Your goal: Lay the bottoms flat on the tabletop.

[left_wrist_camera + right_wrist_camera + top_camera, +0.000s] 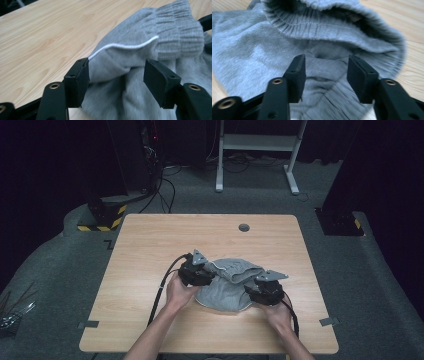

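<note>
So the grey garment (227,285) is bunched up on the worktop (150,250), a bit toward the near edge and roughly midway between the left and right edges, with its ribbed band (175,30) folded back over the top of the pile. Looks like folding or tidying is what's in hand.

The left hand-held gripper (196,272) sits at the pile's left side. In the left gripper view its jaws stand wide, with a fold edged by a white seam (125,46) lying between them, and I'd say the pads aren't pressing on it. The right hand-held gripper (263,291) is at the pile's right side, jaws also apart, fabric under and between them but nothing clamped.

What could go wrong, in my opinion:

- With both sets of jaws loose, the fold has nothing pinning it. The ribbed band is springy-looking and could flop back open.
- If the left jaws shut where they are, they might catch several layers at once rather than only the seamed edge, so a pull would drag the whole lump.
- The right one points into a dark hollow under the band (352,17); closing there could snag the inner layer and turn things inside out.
- Soft knit on smooth wood will likely slide, so a one-sided tug could skid the pile toward the near edge.
</note>
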Demonstrator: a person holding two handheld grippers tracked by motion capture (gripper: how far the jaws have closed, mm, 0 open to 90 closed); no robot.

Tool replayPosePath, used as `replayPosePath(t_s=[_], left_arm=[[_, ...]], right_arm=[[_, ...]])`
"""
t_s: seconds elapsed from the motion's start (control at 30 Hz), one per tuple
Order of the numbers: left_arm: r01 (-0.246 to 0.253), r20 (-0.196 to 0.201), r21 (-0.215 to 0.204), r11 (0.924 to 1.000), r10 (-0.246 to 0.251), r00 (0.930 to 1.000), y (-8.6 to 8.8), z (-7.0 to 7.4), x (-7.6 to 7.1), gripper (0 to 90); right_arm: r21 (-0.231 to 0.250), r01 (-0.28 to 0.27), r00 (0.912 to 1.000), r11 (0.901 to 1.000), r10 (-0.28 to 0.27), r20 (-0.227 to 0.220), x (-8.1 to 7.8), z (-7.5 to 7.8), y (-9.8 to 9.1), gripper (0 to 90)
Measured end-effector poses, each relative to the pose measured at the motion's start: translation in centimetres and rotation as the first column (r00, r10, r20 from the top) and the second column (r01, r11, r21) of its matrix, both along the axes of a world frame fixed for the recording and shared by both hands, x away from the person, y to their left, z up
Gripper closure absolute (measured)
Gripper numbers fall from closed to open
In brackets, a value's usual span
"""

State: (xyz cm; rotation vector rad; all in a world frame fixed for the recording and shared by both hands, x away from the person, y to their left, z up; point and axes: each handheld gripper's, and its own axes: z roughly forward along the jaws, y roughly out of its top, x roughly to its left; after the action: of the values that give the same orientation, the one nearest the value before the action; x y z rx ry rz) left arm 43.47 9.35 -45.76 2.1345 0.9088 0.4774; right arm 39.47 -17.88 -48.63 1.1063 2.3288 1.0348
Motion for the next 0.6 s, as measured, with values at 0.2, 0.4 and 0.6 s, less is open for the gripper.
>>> replayPosePath(t_s=[0.2,0.4,0.6], left_arm=[[0.025,-0.036,0.058,0.998,-0.023,0.9991,-1.8,-0.6,1.2,42.2],[0.031,-0.116,0.002,0.9995,-0.031,0.9928,-1.6,-0.8,1.6,75.7],[0.044,-0.161,-0.026,0.9987,-0.048,0.9859,-0.5,-0.7,0.9,88.4]], right_arm=[[0.009,0.0,0.9995,1.0,0.001,-0.033,1.0,-0.8,1.4,45.7],[-0.047,-0.077,0.9944,0.9959,0.073,-0.075,1.5,-1.7,3.1,74.1],[-0.058,-0.132,0.9875,0.9896,0.126,-0.095,0.7,-2.2,2.9,88.9]])
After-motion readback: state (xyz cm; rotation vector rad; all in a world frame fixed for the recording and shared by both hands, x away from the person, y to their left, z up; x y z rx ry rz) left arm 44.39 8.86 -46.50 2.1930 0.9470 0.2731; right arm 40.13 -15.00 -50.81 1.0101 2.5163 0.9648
